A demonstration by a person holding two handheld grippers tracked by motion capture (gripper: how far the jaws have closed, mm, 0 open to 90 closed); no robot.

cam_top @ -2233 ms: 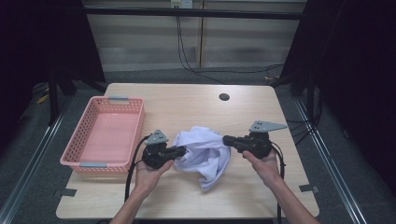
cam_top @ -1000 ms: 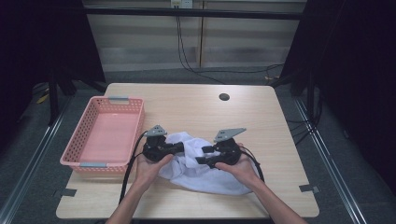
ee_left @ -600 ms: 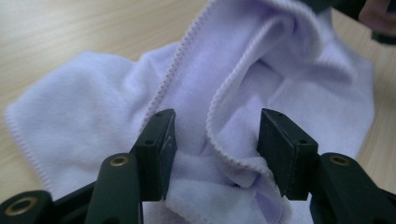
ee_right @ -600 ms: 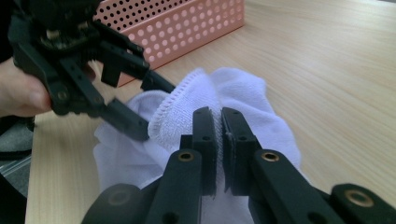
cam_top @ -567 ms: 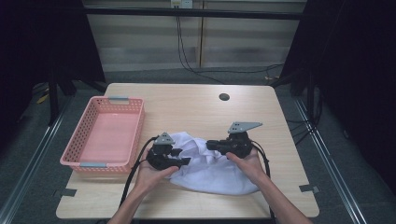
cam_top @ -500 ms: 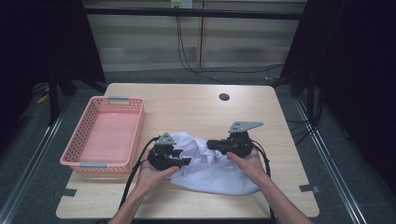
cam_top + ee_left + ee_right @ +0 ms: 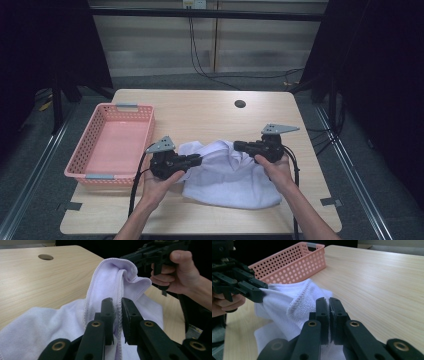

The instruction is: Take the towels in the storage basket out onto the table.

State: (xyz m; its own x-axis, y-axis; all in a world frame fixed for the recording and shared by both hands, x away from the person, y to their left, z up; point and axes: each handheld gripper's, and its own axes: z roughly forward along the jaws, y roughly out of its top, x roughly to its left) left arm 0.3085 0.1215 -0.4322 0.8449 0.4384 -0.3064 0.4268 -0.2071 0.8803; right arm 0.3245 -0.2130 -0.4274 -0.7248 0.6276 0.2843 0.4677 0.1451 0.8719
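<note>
While both lift white towel [image 7: 227, 175] off table [image 7: 200, 107]: left tool [image 7: 197, 160], right tool [image 7: 238, 145] pinching hem; no writing legible.

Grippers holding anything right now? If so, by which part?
Both grip the white towel by its hemmed edge: left gripper and right gripper each have jaws pinched on the stitched hem, spaced apart along it.
</note>
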